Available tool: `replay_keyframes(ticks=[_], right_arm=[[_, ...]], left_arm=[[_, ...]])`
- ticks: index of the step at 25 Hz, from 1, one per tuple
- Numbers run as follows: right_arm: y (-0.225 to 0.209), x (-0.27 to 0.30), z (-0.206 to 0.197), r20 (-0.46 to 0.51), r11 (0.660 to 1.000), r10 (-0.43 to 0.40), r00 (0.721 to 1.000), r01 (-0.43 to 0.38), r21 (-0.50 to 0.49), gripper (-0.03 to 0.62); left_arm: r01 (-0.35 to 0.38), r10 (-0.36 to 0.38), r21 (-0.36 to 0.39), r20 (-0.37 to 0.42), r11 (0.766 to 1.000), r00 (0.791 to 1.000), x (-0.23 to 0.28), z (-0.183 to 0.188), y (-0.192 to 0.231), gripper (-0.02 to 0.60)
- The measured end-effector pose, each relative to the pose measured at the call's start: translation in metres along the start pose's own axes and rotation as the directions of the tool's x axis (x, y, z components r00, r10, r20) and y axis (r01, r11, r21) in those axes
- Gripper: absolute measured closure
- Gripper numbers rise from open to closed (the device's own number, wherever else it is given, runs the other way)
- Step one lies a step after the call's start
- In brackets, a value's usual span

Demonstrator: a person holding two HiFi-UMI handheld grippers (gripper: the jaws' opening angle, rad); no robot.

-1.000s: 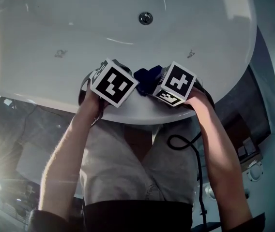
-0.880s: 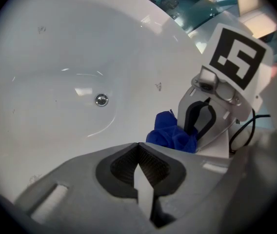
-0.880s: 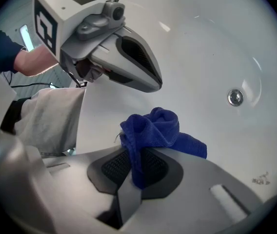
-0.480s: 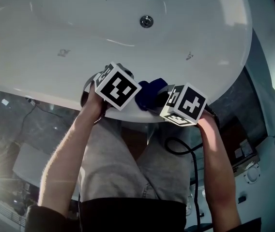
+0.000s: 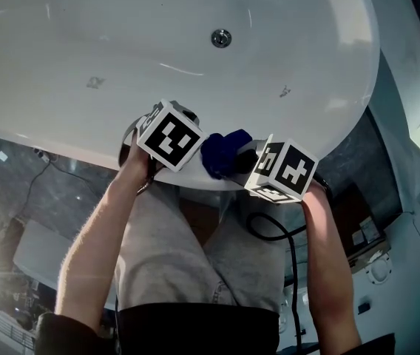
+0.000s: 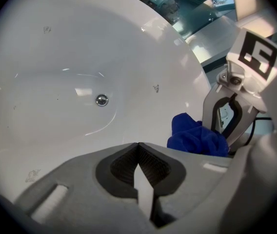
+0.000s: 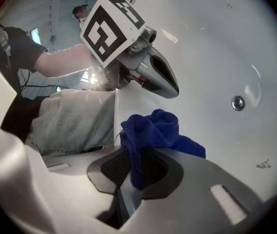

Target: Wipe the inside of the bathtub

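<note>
The white bathtub [image 5: 69, 135] fills the upper part of the head view, its drain [image 5: 221, 38] at the far side. Over the near rim my right gripper [image 5: 244, 158] is shut on a bunched blue cloth [image 5: 223, 152]. The right gripper view shows the cloth [image 7: 154, 129] pinched between the pads and bulging out above the jaws. My left gripper [image 5: 182, 120] hangs just left of the cloth, apart from it. In the left gripper view its jaws meet with nothing between them, and the cloth [image 6: 197, 136] lies to the right at the right gripper [image 6: 230, 115].
Small dark marks [image 5: 95, 82] dot the tub's inner wall. A black cable [image 5: 273, 231] loops below the right gripper across the person's grey shorts [image 5: 180, 257]. Dark tiled floor [image 5: 40, 191] lies left of the tub, white fittings [image 5: 380, 268] at lower right.
The right gripper has drawn back toward the near rim, down and to the right, with the blue cloth in it. The left gripper has hardly moved.
</note>
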State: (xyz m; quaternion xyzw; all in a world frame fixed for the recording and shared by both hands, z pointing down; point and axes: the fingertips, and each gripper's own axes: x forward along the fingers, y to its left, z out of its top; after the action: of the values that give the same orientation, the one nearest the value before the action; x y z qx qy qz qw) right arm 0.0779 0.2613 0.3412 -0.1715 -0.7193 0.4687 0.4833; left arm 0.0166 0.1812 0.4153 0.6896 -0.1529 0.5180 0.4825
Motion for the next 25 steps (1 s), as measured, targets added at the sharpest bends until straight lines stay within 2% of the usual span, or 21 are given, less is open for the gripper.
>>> replay_keyframes(ticks=[3,5,10,13,19,21,23,25], right_arm=[[0.0,0.0,-0.001,0.011,1.0,0.012,1.0,-0.012,0.002,0.545],[-0.007,-0.001,0.003,0.035,1.0,0.003,0.999,-0.003,0.008,0.545],[-0.037,-0.016,0.013,0.141,0.995,-0.089,0.986,0.082,0.058,0.545],[-0.061,-0.026,0.014,0.146,0.989,-0.139,0.979,0.13,0.068,0.545],[-0.117,-0.045,0.022,0.118,0.971,-0.239,0.964,0.235,0.046,0.545],[-0.135,-0.049,0.026,0.131,0.965,-0.261,0.956,0.259,0.037,0.545],[-0.152,-0.051,0.03,0.136,0.961,-0.277,0.951,0.277,0.022,0.545],[-0.172,-0.049,0.032,0.115,0.954,-0.297,0.948,0.3,-0.011,0.545]], left_arm=[[0.008,-0.008,-0.011,0.004,1.0,1.0,0.002,0.0,-0.005,0.577],[0.023,-0.023,-0.005,0.041,1.0,0.999,0.004,0.009,-0.006,0.577],[0.022,-0.021,-0.019,0.08,1.0,0.997,0.005,0.023,-0.001,0.577],[0.014,-0.01,-0.042,0.094,0.999,0.996,0.005,0.033,0.006,0.577],[0.004,0.018,-0.154,0.139,0.988,0.99,0.014,0.048,0.02,0.577],[0.02,0.013,-0.223,0.146,0.975,0.989,0.024,0.05,0.025,0.577],[0.068,-0.015,-0.289,0.181,0.955,0.983,0.034,0.058,0.024,0.577],[0.087,-0.021,-0.32,0.204,0.944,0.979,0.045,0.064,0.026,0.577]])
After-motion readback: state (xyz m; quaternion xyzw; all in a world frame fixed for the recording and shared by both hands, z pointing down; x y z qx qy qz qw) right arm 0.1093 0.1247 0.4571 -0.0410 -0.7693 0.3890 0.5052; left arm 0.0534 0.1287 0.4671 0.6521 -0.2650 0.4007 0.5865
